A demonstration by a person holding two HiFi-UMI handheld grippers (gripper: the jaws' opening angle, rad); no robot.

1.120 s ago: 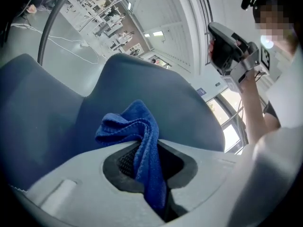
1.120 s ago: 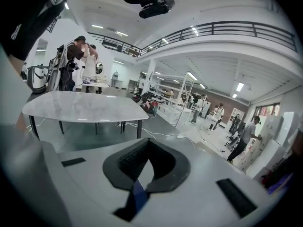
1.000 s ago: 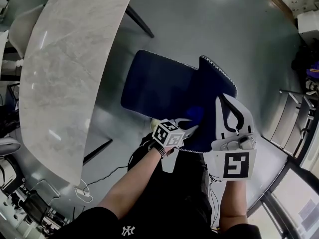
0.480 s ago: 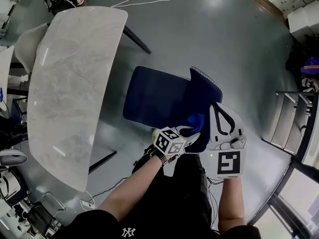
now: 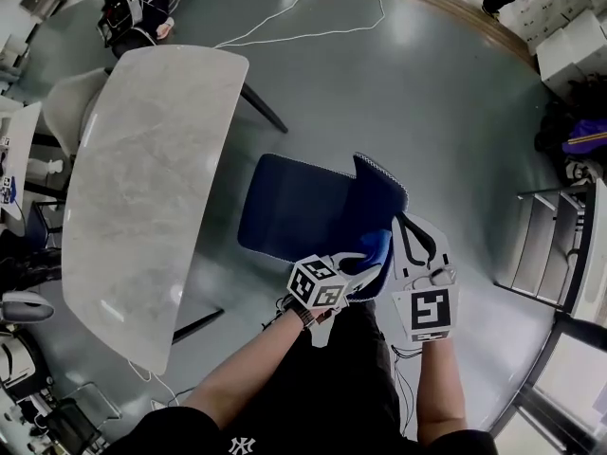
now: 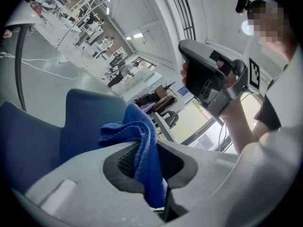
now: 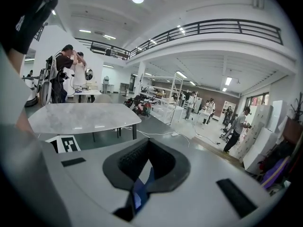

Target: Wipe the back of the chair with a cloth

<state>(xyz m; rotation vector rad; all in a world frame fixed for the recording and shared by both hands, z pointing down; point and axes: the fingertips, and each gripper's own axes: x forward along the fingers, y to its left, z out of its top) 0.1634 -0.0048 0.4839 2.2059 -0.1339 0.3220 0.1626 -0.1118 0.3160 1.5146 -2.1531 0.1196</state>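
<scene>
The blue chair (image 5: 303,207) stands in the middle of the head view, its backrest (image 5: 384,192) nearest to me. My left gripper (image 5: 365,259) is shut on a bunched blue cloth (image 5: 377,246), which rests against the rear of the backrest. In the left gripper view the cloth (image 6: 142,141) hangs out between the shut jaws, with the backrest (image 6: 85,119) just beyond it. My right gripper (image 5: 403,221) sits close beside the cloth on the right with its jaws together. Only a thin blue sliver shows low in their slit in the right gripper view (image 7: 147,148).
A long marble-topped table (image 5: 142,188) stands left of the chair. White cables (image 5: 313,8) lie on the grey floor beyond. A metal rack (image 5: 545,245) is at the right. Several people (image 7: 71,74) stand past the table in the right gripper view.
The head view has pulled back, so chair and grippers look smaller and lower. The cloth stays in the left gripper against the backrest. The right gripper stays beside it.
</scene>
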